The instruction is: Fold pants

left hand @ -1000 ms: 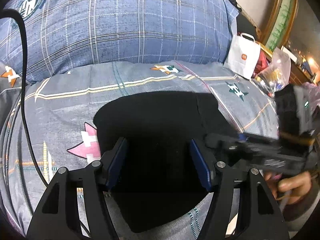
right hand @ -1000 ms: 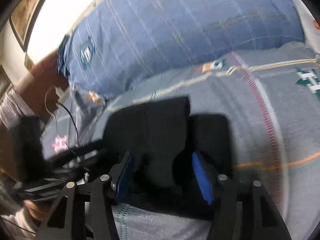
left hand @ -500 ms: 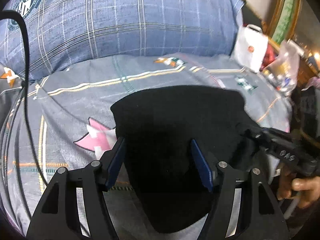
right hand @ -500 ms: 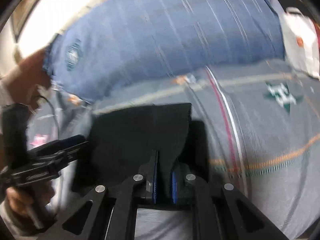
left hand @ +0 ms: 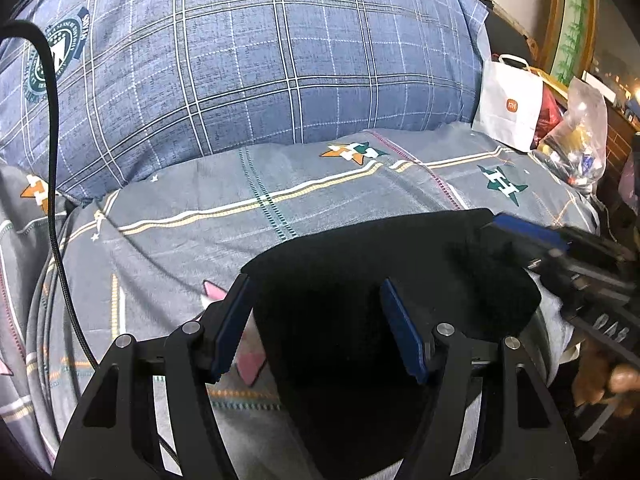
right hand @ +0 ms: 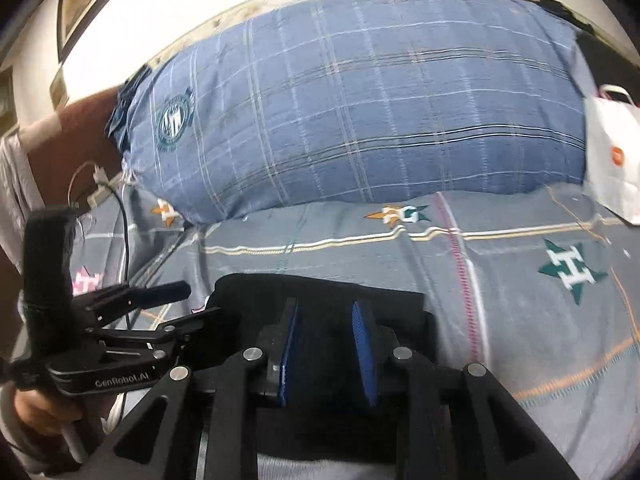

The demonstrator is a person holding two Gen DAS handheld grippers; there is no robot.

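The black pants lie folded in a dark bundle on the grey patterned bed sheet. My left gripper is open above their left edge, with one finger over the sheet and the other over the cloth. It shows at the left of the right wrist view as the left gripper, held by a hand. My right gripper is above the near part of the pants. Its jaws are opening, the blue pads stand apart and black cloth lies below the gap. In the left wrist view the right gripper reaches the pants' far right corner.
A big blue plaid pillow fills the back of the bed. A white paper bag and a clear plastic bag with small items stand at the right. A black cable runs down the left side. The person's hand is at lower right.
The right gripper's jaws closed on the pants half a second ago and now stand apart again, and it has lifted. The left gripper stayed open and shifted toward the pants' left edge.
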